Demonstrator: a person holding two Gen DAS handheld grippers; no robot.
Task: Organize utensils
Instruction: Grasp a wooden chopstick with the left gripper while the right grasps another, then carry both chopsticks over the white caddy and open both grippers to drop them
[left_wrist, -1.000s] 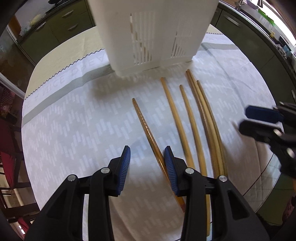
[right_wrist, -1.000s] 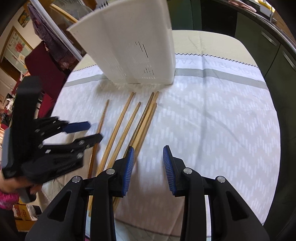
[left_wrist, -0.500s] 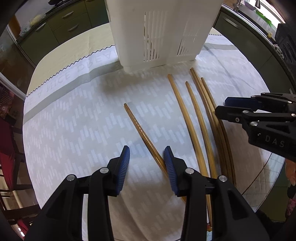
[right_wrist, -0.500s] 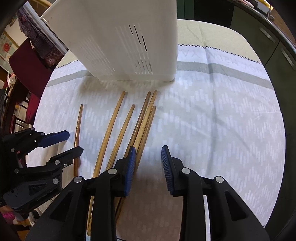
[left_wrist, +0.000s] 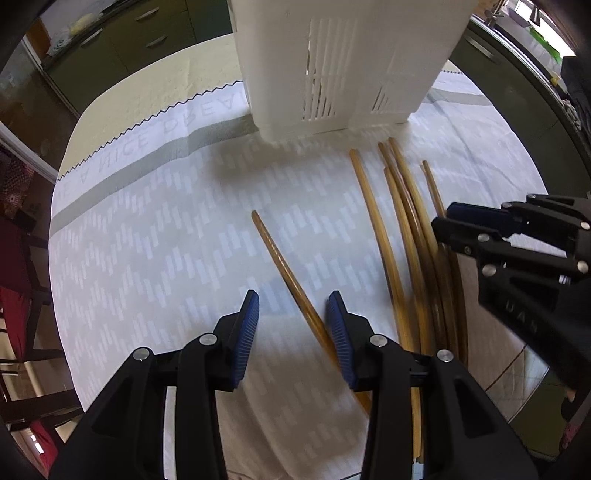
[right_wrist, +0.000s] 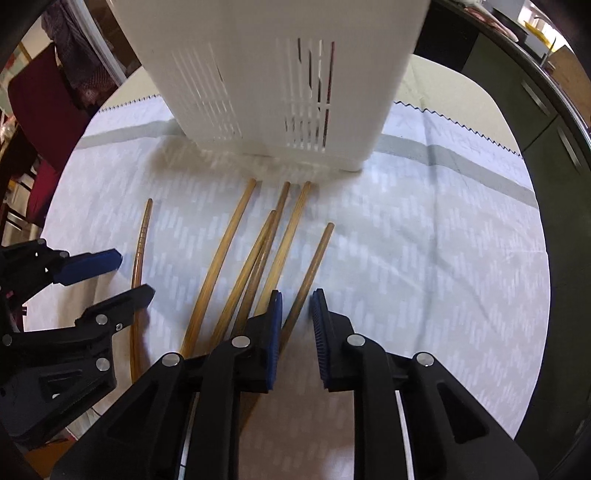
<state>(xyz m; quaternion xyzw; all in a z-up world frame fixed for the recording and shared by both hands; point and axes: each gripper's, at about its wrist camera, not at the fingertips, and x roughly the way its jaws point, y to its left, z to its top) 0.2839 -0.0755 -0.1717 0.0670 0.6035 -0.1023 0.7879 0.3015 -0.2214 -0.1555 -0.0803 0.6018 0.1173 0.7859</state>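
Note:
Several wooden chopsticks lie on the white patterned cloth in front of a white slotted utensil holder (left_wrist: 343, 59), which also shows in the right wrist view (right_wrist: 273, 74). My left gripper (left_wrist: 291, 314) is open, low over the cloth, with the leftmost, darker chopstick (left_wrist: 284, 273) running between its fingers. My right gripper (right_wrist: 297, 306) is open with the rightmost chopstick (right_wrist: 314, 258) lying between its fingers. The other chopsticks (right_wrist: 236, 254) lie bunched between the two grippers. The right gripper also shows in the left wrist view (left_wrist: 454, 225), and the left gripper in the right wrist view (right_wrist: 129, 273).
The cloth (left_wrist: 147, 240) covers a round table; its edge curves close at the right (right_wrist: 532, 332). Dark green cabinets (left_wrist: 140, 33) stand behind. A red chair (right_wrist: 40, 96) stands at the far left of the right wrist view.
Both grippers have moved forward toward the holder and down to the chopsticks. The right gripper has shifted so that a chopstick now lies between its fingers. One chopstick has separated from the bunch.

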